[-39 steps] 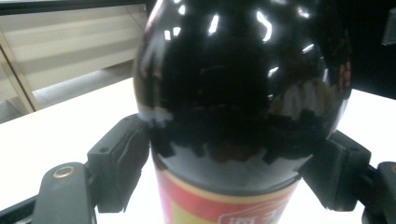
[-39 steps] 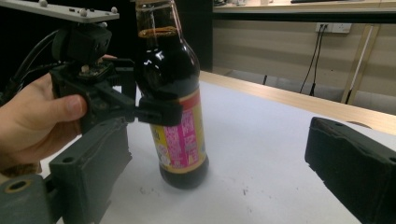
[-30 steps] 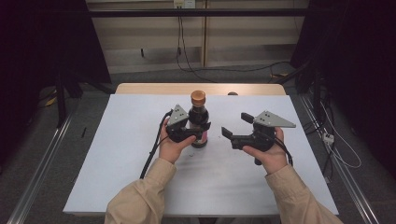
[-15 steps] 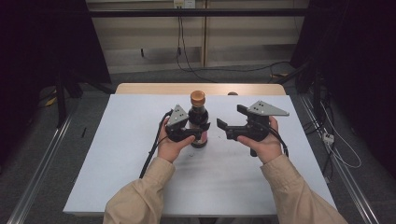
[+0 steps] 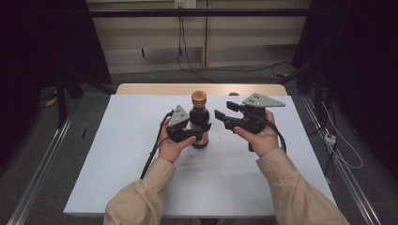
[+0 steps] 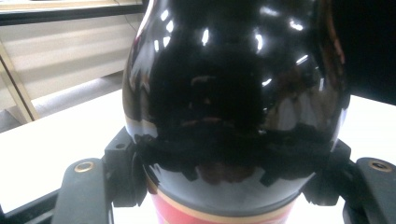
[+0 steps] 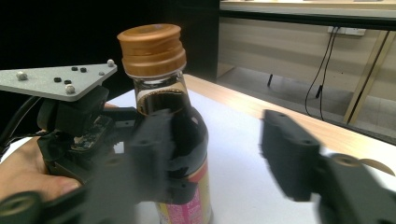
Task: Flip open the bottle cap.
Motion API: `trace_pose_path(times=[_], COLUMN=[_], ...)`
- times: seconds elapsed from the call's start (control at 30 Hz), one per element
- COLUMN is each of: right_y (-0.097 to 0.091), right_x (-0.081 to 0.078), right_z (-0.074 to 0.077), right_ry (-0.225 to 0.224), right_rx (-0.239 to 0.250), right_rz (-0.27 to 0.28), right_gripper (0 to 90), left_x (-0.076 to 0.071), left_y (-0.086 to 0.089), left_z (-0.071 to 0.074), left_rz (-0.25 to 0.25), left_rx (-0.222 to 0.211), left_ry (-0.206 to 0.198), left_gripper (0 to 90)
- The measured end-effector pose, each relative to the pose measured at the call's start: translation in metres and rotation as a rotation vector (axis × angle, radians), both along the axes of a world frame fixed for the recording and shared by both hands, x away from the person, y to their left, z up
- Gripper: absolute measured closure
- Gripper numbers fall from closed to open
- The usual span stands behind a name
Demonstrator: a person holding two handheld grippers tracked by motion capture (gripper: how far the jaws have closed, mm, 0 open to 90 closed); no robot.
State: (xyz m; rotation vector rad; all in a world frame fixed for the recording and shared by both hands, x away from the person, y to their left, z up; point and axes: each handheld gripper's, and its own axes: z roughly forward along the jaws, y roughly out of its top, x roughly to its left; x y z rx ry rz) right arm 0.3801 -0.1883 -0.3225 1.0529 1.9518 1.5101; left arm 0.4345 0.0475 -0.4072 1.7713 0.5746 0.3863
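bottle [image 5: 199, 121] upright on table [image 5: 117, 154] | left tool [image 5: 199, 132] around it | right tool [image 5: 224, 112] just beside (apart)

The bottle [image 5: 199, 123] gripped by the left gripper [image 5: 193, 132] is glossy and near-black with dark liquid, clear glass at the neck. Its cap [image 7: 152, 49] is a ribbed orange-brown. Below the jaws, its label [image 6: 219, 217] shows red-pink with a thin gold band along the top edge. Both the left gripper and the right gripper [image 5: 224, 116] are matt black with brass-coloured screw inserts; each carries a pale grey three-cornered plate [image 5: 263, 100] dotted with black and white studs. The table [image 5: 126, 140] beneath them is plain white with a light wooden far edge. The sleeves [image 5: 141, 197] are beige.
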Motion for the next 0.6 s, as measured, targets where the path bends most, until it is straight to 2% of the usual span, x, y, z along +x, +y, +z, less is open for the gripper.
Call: trace_pose_path(times=[0.07,0.1,0.13,0.2,0.3,0.4,0.5,0.6], right_y=[0.001,0.002,0.004,0.005,0.011,0.015,0.019,0.023], right_x=[0.0,0.001,0.001,0.002,0.003,0.005,0.007,0.009], right_z=[0.002,0.003,0.005,0.005,0.007,0.011,0.015,0.019], right_ry=[-0.005,-0.007,-0.008,-0.005,-0.045,-0.059,-0.03,-0.009], right_rx=[-0.009,-0.013,-0.023,-0.028,-0.069,-0.058,-0.051,-0.06], right_rz=[0.013,0.021,0.046,0.06,0.063,0.069,0.095,0.095], right_gripper=[61.1,65.5,75.0,77.2,85.3,87.9,90.0,90.0], left_x=[0.0,0.0,0.0,0.0,0.0,0.0,0.0,0.0], left_y=[0.0,0.0,0.0,0.0,0.0,0.0,0.0,0.0], left_z=[0.0,0.0,0.0,0.0,0.0,0.0,0.0,0.0], left_rz=[0.0,0.0,0.001,-0.001,0.001,0.0,0.0,0.001], left_rx=[-0.001,0.0,-0.003,0.002,0.001,0.001,0.001,0.001], left_ry=[0.0,0.0,0.001,-0.001,0.001,0.0,0.001,0.0], left_gripper=[29.9,29.9,29.9,29.9,29.9,29.9,29.9,29.9])
